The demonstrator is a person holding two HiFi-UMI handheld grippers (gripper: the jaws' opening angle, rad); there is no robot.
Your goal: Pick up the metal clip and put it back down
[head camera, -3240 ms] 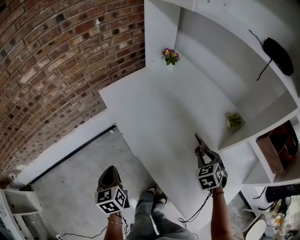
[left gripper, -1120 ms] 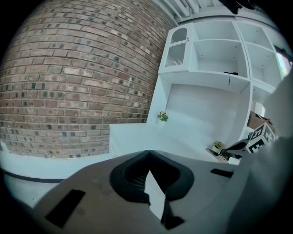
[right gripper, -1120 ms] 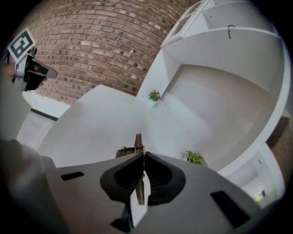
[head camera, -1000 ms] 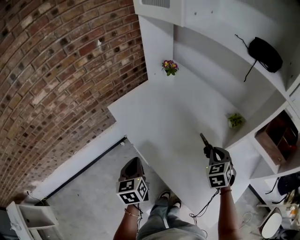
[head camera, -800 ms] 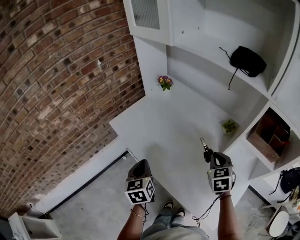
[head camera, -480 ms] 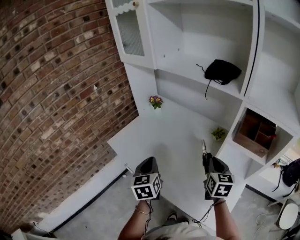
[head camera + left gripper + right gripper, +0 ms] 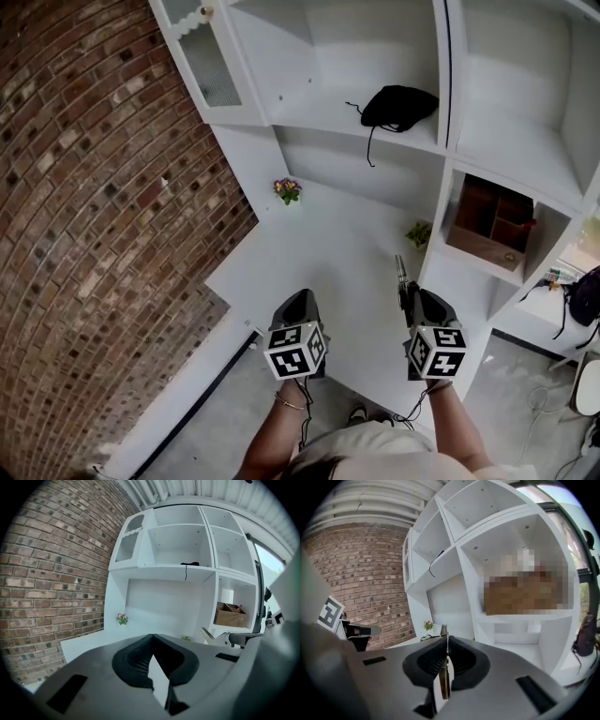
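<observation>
**Grey grippers, marked cubes, a bracelet**

The left gripper (image 7: pixel 300 298) and right gripper (image 7: pixel 409 292) are moulded in dark grey, and their jaws are lined with black ribbed pads (image 7: pixel 136 660). Each is fitted with a white cube (image 7: pixel 295 350) printed with black square markers. A thin black cable (image 7: pixel 411 415) is attached below the right one. A slim bracelet (image 7: pixel 291 403) is worn on the left wrist, and pale clothing (image 7: pixel 366 455) is worn.

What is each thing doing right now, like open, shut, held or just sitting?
left hand-held gripper: shut, empty.
right hand-held gripper: shut on the metal clip.
metal clip: held, sticking out past the jaws.
black bag: lying on a shelf, cord hanging down.
flowers: upright on the table.
wooden box: sitting in a compartment.
</observation>
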